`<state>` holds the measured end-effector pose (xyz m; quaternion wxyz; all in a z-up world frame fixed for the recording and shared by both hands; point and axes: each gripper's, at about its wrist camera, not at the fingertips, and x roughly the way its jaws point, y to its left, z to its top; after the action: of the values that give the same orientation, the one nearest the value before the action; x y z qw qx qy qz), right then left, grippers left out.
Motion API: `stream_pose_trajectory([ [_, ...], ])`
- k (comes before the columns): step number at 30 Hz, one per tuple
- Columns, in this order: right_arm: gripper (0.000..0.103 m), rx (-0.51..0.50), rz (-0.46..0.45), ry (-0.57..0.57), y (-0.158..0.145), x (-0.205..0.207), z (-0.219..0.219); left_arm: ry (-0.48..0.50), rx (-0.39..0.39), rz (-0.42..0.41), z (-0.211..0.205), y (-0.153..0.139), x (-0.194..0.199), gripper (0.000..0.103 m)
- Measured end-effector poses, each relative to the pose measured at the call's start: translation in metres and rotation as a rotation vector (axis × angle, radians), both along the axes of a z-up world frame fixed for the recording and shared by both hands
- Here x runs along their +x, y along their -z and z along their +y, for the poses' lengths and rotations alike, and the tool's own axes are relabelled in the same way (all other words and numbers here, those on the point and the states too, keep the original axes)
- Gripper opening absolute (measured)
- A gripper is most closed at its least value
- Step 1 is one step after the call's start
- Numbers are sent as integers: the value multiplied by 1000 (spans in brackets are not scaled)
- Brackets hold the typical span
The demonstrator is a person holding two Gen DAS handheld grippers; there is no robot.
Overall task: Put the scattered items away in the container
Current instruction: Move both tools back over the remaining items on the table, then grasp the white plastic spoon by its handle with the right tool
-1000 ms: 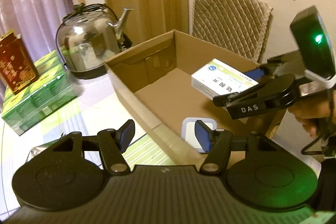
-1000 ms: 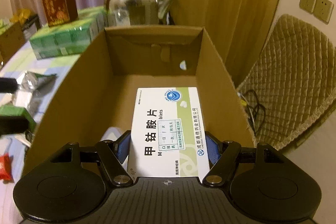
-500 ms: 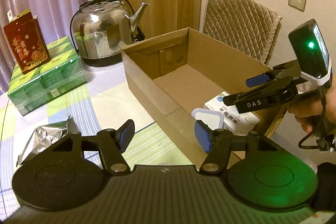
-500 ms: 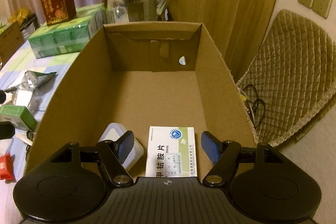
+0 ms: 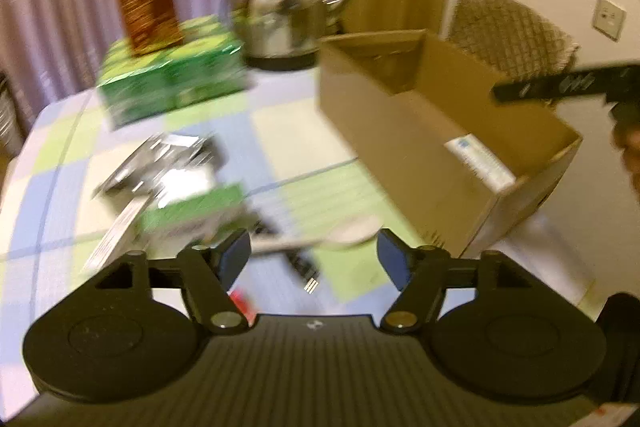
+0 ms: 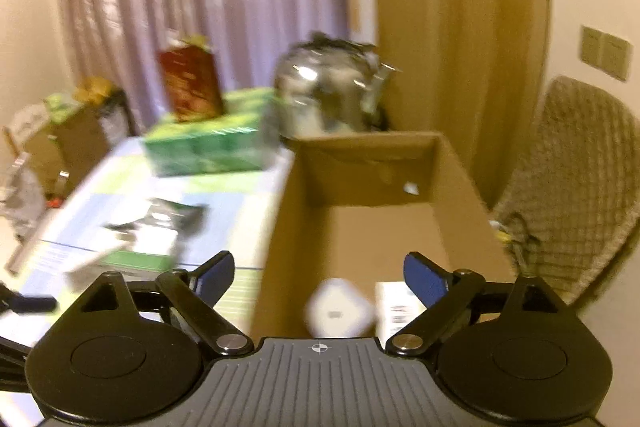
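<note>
Two items lie in the cardboard box (image 6: 360,227): white case (image 6: 340,311), medicine box (image 6: 396,303); both claws opening, empty

Motion blur smears the loose items (image 5: 168,195) near the table's (image 5: 280,131) front edge; none identifiable. The medicine box (image 6: 396,303) in the cardboard box (image 6: 460,187) is half hidden behind the gripper body.

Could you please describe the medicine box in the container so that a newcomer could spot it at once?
Find the open brown cardboard box standing on the checked tablecloth in front of the shiny steel kettle. On its floor, at the near end, lies a flat white medicine carton. Unlike the rounded white case beside it, it is rectangular and printed.
</note>
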<state>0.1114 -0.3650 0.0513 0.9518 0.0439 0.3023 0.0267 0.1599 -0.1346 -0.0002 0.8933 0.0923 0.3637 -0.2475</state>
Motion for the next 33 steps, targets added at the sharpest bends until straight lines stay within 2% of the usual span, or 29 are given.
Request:
stream_pose_trajectory([
  [5,92,23,24,-119,8,-23,55,-109,8,40,55,12,-26,76],
  [7,93,24,53,-155,20,-29,74,-138,19,47,72,16,-36,80],
  [13,93,11,151,-243,59,-36,116,-204,8,91,112,32,-58,81],
  [17,92,-15,189,-267,75,-30,127,-223,-1,106,123,38,-62,81],
  [23,89,-82,197,-286,94,-4,129,-246,-22,124,132,49,-55,81],
  [33,71,-173,194,-342,128,53,130,-236,-33,135,120,66,-29,81],
])
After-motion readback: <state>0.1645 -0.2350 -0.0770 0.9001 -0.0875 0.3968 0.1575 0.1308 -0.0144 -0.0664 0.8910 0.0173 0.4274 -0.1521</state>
